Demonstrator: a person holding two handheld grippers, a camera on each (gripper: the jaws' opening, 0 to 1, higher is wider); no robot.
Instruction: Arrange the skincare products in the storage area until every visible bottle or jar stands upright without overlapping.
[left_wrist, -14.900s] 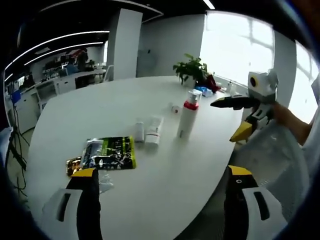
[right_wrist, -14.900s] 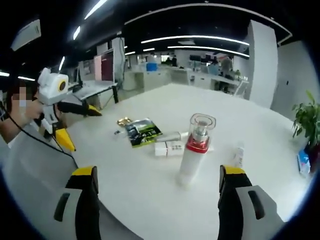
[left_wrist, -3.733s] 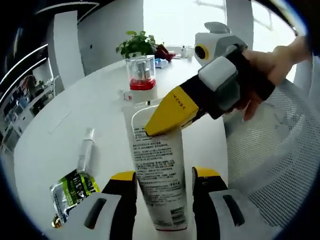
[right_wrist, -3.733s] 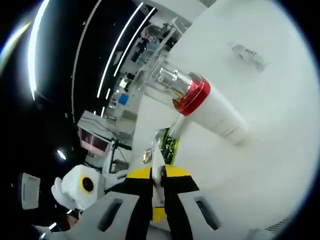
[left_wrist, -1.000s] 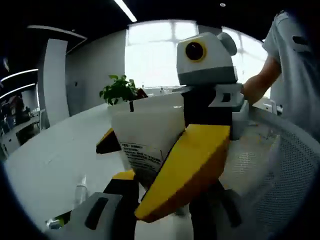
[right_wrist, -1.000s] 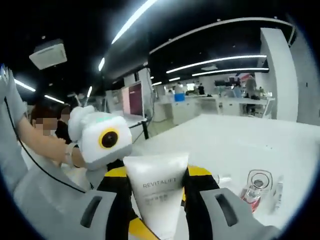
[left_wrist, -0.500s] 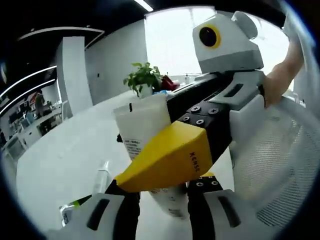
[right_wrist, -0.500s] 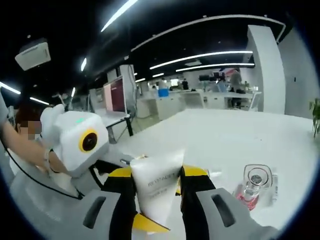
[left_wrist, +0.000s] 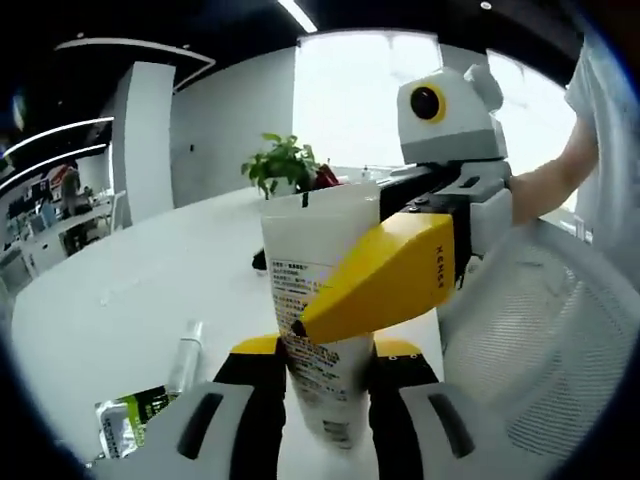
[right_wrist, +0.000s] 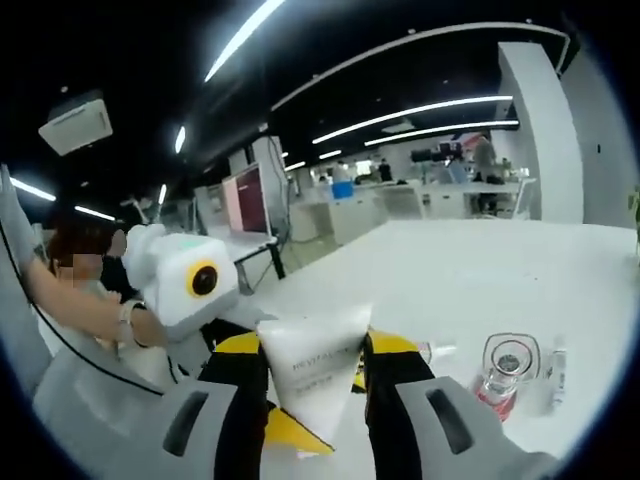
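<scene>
White plastic, a flat-crimped squeeze tube printed with small text (left_wrist: 318, 320) stands up off the table between both tools: in the left gripper view the left gripper (left_wrist: 322, 362) has its black, yellow-tipped jaws closed against the tube's lower body, while the right gripper (left_wrist: 385, 275), coming in from the right with a person's hand behind it, bites the same tube higher up with its yellow jaw across the front. In the right gripper view the same tube (right_wrist: 312, 375) sits pinched between that gripper's (right_wrist: 308, 375) own jaws, its wide crimped end showing the lettering REVITALIFT, and the left gripper (right_wrist: 215, 325) is just behind and left of it, held by a person's hand (right_wrist: 128, 322). On the round white table (right_wrist: 470, 275), lower right of the tube, a white pump bottle with a red collar and clear cap (right_wrist: 503, 372) stands upright, and a slim clear tube (right_wrist: 556, 367) is just beside it. In the left gripper view a slim clear tube (left_wrist: 186, 349) lies on the table (left_wrist: 140, 290) to the left of the jaws, near a green and black foil sachet (left_wrist: 130, 420), and a leafy potted plant (left_wrist: 280, 166) stands at the far edge by the window. A white mesh chair back (left_wrist: 530, 350) is at the right.
</scene>
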